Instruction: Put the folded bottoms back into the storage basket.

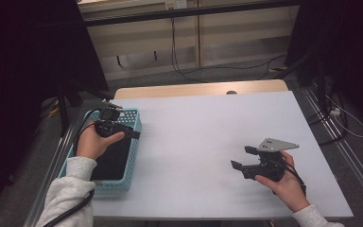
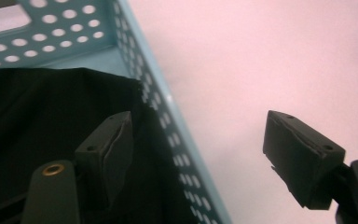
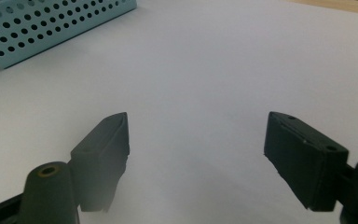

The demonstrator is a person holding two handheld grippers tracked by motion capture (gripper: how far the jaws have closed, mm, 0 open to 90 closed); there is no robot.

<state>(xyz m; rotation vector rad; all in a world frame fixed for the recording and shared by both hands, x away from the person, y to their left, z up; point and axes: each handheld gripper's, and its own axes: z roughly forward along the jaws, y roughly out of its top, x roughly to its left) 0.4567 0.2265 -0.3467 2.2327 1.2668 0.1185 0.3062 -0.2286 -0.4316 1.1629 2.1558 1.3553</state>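
A light blue perforated basket (image 1: 131, 124) is seen at the left edge of the white surface (image 1: 203, 137), and a black cloth (image 1: 113, 158) is laid inside it, covering most of its bottom. The left gripper (image 1: 117, 124) is held over the far part of the basket, just above the cloth. In the left gripper view its fingers (image 2: 109, 151) are spread wide and nothing is held between them; one is placed over the cloth (image 2: 42, 121) inside the basket, the other outside the basket's wall (image 2: 168, 126), over the bare surface (image 2: 261, 56), so that the wall is straddled.

The right gripper (image 1: 244, 157) is held well apart from the basket, over the near right part of the surface, with its fingers pointed towards the basket. In the right gripper view those fingers (image 3: 105, 149) are likewise released and empty above the surface (image 3: 205, 84), and a side of the basket (image 3: 51, 23) is seen farther off at the upper left
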